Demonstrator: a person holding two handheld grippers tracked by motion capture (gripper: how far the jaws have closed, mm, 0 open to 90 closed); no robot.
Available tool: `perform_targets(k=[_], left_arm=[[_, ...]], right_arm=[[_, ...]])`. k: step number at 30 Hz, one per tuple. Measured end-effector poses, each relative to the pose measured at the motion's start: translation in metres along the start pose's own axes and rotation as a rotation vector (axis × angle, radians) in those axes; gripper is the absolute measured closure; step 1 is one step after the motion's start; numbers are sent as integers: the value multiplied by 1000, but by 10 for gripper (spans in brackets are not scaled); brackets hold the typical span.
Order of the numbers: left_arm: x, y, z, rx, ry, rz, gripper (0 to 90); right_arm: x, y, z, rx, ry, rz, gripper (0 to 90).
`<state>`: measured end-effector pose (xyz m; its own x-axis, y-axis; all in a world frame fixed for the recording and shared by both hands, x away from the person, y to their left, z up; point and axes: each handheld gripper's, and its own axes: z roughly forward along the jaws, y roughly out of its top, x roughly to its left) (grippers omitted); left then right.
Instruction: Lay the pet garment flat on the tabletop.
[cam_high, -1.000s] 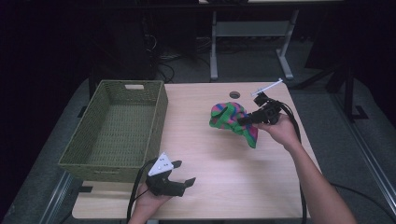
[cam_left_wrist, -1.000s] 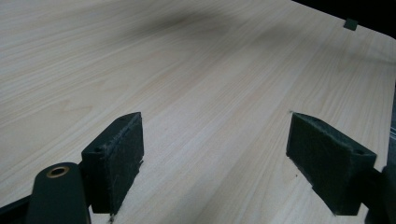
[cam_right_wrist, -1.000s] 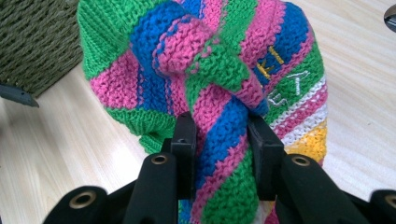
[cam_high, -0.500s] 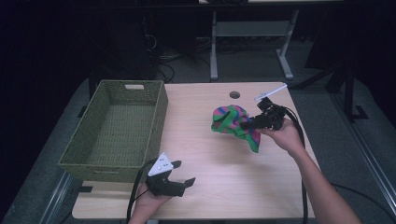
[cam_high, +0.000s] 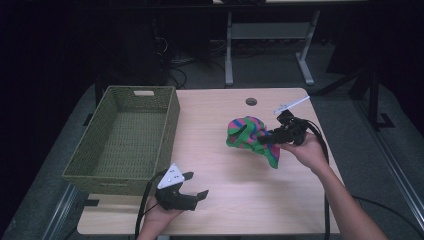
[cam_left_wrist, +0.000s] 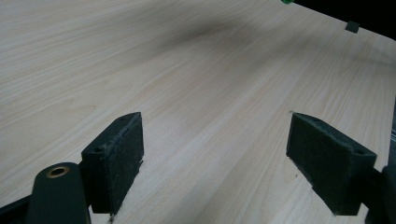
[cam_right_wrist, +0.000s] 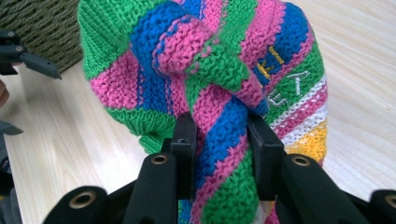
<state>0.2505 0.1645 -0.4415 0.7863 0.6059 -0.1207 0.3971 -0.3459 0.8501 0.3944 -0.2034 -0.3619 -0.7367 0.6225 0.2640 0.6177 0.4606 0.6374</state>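
Right gripper pinches a bunched fold of the knit; in the right gripper view both pads bite into the striped wool, a blue-and-pink ridge squeezed between them. The knit hangs from the jaws, lifted clear of the table, over its right half, nearer the right edge than the basket. A tail of green and pink droops below the grip toward the person's right hand.

Against the frame a second ago: the knit and right gripper have shifted a little toward the table's middle and the near edge, away from the round hole by the far edge. The bundle looks slightly more bunched and upright. The grip is unchanged.

Left gripper sits at the near edge, just in front of the basket's near right corner, jaws spread wide with nothing between them; the left gripper view shows bare wood between the two pads. It has not moved since the earlier frames.

Basket stays along the left edge, empty of the knit.
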Motion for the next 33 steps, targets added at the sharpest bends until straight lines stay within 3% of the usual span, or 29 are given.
perform_targets(k=[8,33], left_arm=[[0,0,-1,-6,2,-1,186],[0,0,-3,-19,0,-13,186]], right_arm=[[12,-6,-2,-4,11,-21,680],[27,-24,4,0,33,-37,679]])
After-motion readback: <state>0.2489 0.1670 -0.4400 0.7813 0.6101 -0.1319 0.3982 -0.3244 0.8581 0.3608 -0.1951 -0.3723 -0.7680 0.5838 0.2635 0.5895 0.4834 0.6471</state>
